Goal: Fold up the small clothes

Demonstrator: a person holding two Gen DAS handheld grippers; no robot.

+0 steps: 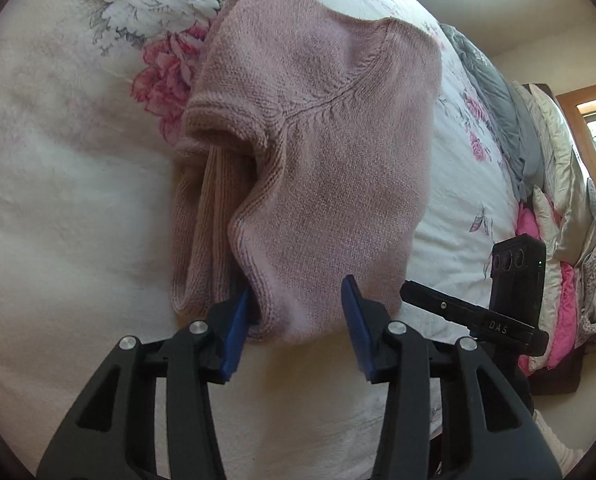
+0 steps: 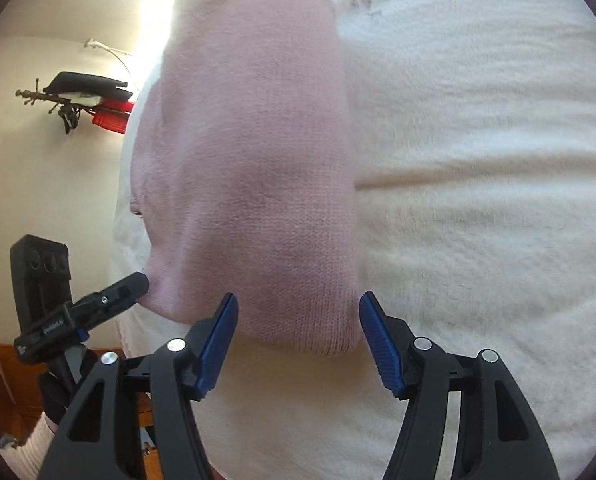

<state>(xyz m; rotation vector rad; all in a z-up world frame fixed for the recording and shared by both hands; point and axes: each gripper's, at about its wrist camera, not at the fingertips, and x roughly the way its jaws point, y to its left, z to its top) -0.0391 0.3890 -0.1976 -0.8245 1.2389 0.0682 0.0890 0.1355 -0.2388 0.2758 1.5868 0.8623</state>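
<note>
Across the middle of both frames my folded dusty-pink knitted sweater (image 1: 313, 168) lies on the white floral-printed bedspread (image 1: 70, 184). My left gripper (image 1: 298, 308) and right gripper (image 2: 298, 320) point along it from the bottom edge, jaws spread wide, gripping nothing.

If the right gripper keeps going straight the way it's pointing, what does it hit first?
Most likely the near edge of the folded pink sweater, which lies between the open blue pads of the right gripper.
</note>
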